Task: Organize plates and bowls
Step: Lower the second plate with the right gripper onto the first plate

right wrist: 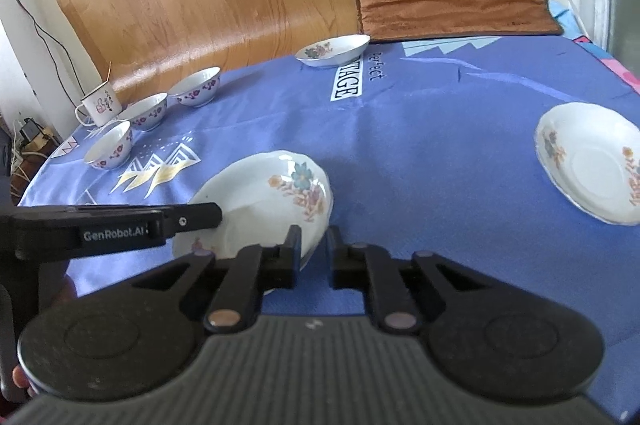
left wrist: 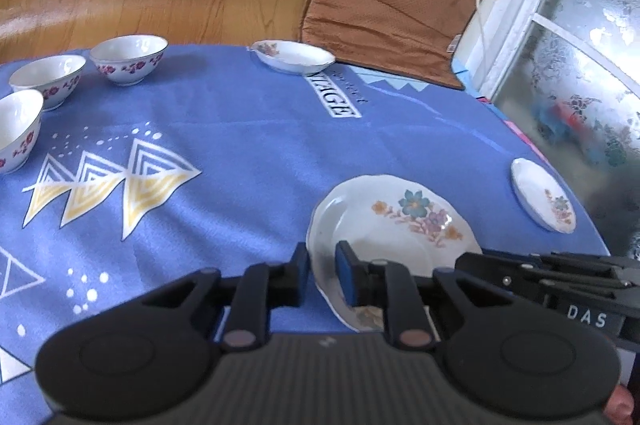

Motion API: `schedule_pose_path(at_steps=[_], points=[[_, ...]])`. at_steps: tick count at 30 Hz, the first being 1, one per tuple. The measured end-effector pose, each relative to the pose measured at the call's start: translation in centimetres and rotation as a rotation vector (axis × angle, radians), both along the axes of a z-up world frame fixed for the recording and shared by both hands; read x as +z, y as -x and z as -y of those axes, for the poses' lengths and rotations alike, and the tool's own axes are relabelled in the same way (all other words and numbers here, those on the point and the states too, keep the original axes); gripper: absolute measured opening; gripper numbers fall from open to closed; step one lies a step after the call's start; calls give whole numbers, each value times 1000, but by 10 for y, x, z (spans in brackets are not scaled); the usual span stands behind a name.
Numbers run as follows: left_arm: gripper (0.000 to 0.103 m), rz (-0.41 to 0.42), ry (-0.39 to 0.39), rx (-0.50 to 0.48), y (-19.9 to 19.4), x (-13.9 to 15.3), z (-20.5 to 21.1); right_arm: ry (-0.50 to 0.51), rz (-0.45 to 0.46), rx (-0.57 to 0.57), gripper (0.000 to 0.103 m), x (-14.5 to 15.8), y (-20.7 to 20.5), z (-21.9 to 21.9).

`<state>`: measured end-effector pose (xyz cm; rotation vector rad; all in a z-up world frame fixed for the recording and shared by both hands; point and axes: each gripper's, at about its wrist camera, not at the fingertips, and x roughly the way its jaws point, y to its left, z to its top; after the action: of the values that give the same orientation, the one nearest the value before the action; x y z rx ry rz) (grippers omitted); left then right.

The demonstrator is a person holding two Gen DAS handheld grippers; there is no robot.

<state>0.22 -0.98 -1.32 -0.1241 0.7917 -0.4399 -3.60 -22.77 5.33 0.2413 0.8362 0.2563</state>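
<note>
**Both grippers pinched on the near floral plate, lift not yet made**

We read this step as the pick of the near floral plate (left wrist: 394,225), gripped from two sides at once. Left gripper (left wrist: 322,275) has its fingers closed down on the plate's left rim: one finger outside on the cloth side, the blue-padded finger (left wrist: 346,275) inside the dish. Right gripper (right wrist: 314,251) is narrowed on the opposite rim, edge of the plate between its two fingers; contact on the outer finger is hard to confirm, we judge it a pinch. The plate looks tilted up off the blue tablecloth (left wrist: 240,145), near edge higher.

Places relative to that plate: a second floral plate (right wrist: 590,169) lies well apart to its right, a third floral plate (right wrist: 334,51) sits far behind it at the table's back edge, and three floral bowls (right wrist: 152,111) stand in a row well apart to its back left, with an enamel mug (right wrist: 98,107) just beyond them.

Next move, our call: keep both pinches firm, raise the plate level, and carry it toward another plate for stacking. Glazed rim is slick and thin; uneven lifting could let it slip or twist.
</note>
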Motion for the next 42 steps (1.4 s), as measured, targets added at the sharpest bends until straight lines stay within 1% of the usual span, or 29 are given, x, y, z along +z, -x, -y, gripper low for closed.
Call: schedule_pose_path(at_steps=[6,11,17,22,26,29,35,38,42], points=[[16,11,-5,-35,3,2,12,30,26,-26,15,7,9,6],[16,1,-30,-54,4,0,22,22,7,-45,15,2,11,13],[16,39,-72,-89,0,13,43,11,31,-76,15,5,13,24],[16,68,-106,-147,-11,27,78,1,69,-140,15,10,14,47],[16,110,-134,-215,-20,38,121,3,100,-216,15,13,17,75],[16,132,-138,-264,-27,41,154,17,126,-279,15,17,20,98],[16,118,-121,-334,-44,35,209,47,141,-385,15,15,21,141],[17,116,-129,-358,-48,29,229,48,136,-418,15,11,22,157],[17,98,-138,-371,-54,21,245,46,121,-447,15,3,20,168]])
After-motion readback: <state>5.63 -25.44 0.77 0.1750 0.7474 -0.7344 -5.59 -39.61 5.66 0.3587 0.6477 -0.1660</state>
